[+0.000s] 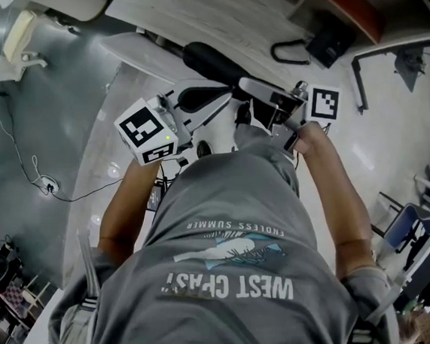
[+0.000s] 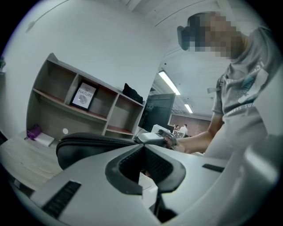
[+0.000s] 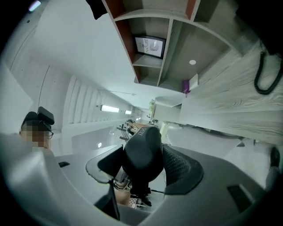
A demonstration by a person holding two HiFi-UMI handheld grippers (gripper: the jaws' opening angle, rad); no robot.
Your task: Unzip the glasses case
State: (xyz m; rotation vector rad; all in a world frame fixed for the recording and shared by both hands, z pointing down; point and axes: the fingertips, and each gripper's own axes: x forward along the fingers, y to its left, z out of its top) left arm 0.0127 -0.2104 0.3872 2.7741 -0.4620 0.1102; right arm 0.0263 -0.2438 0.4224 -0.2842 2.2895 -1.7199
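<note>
Evidently the early stage is in hand. The black, oblong, soft-shelled glasses case [image 2: 88, 149] is held in front of the person's chest, apparently clear of the pale wood-grain desk [image 1: 200, 7]. Its zip seam [image 2: 90, 139] is seen closed along the whole visible length.

The right gripper [image 3: 143, 160] is clamped on one rounded end of the case, jaws spread wide w/ a pad on either side. The left gripper [image 2: 144, 147] is closed tight, pads together, w/ its tip just beside the case's edge & near the held end. Whether the zip pull is pinched btw. those pads can't be told, as no pull is seen in any view.

Next move, as judged:
- If the pull is caught, it is to be drawn along the seam away from the right gripper, w/ the case kept steady as a counter-hold.
- Force should be kept in line w/ the seam, esp. round the curved end, or the case could be twisted out of the clamp.
- If not caught, the pull must first be found & pinched.

Orientation: the long axis is approx. level. In the head view it is laid from upper left to lower right, w/ the free end at upper left & the held end at lower right. In the right gripper view the case is seen end-on, i.e. the axis is directed straight away from those jaws. In the left gripper view the seam is shown along the case's upper edge.
</note>
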